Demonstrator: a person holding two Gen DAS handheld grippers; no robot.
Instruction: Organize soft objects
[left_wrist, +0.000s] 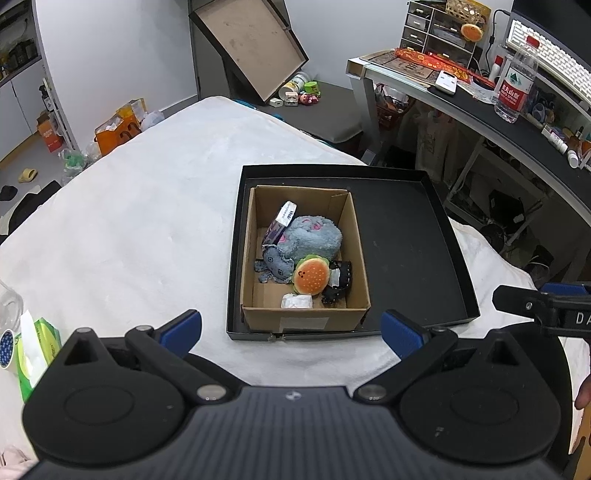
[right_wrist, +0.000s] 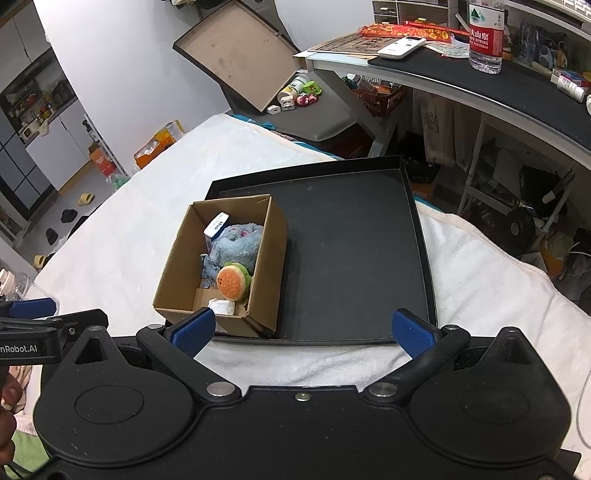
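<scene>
blue-padded left gripper (left_wrist: 291, 332) spread wide, nothing between the fingers, hovering over the white towel (left_wrist: 147, 229) at the near edge of the black tray (left_wrist: 413, 243). right gripper (right_wrist: 302, 328) likewise wide apart and empty, just near of the tray's near rim, its left pad (right_wrist: 194, 330) overlapping the near corner of the cardboard box (right_wrist: 271, 266) in view. box sits in the left part of the tray, right part of the tray bare. inside the box: grey-blue plush (left_wrist: 314, 236) in the middle, small denim-coloured soft toy (left_wrist: 275, 267) against its near-left side, burger plush (left_wrist: 310, 275) just near of the plush and touching it, purple-white carton (left_wrist: 282, 221) leaning at the far-left wall, white wrapped bit (left_wrist: 297, 301) at the near wall, black item (left_wrist: 338, 282) at the near-right, can't tell what it is. green tissue pack (left_wrist: 38, 350) on the towel far left. desk (left_wrist: 517, 125) at far right with a water bottle (left_wrist: 515, 83) standing on it.
</scene>
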